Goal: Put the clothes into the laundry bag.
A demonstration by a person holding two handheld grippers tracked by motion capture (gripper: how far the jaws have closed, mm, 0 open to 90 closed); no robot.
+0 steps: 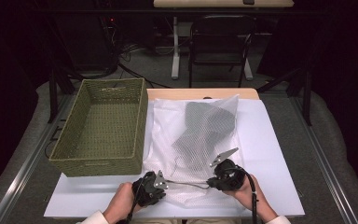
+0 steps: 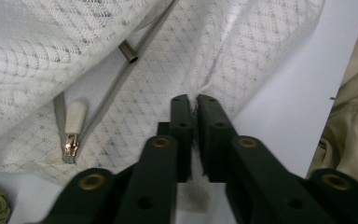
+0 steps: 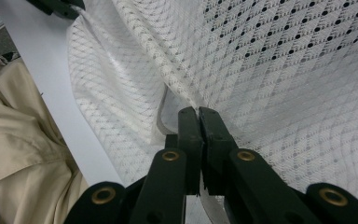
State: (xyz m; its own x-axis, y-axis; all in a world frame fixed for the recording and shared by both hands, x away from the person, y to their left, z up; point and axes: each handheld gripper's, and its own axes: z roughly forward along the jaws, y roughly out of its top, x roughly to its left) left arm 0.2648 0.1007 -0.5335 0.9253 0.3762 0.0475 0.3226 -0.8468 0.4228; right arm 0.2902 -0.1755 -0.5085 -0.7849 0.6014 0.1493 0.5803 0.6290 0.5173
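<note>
both grippers sit at the near edge of the white table. the left gripper is clamped on the near hem of the white mesh bag, beside its zipper pull; the right gripper pinches the same hem. bare table lies right of the bag, which holds a grey garment. the woven basket at far left has nothing in it.

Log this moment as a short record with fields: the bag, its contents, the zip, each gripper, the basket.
bag: white mesh laundry bag lying flat on the white table
contents: grey garment inside the bag
zip: open along the near edge, white puller at its closed end
left gripper: fingers shut on the mesh near the zip
right gripper: fingers shut on the bag's edge
basket: green woven basket, left of the bag, nothing in it
</note>
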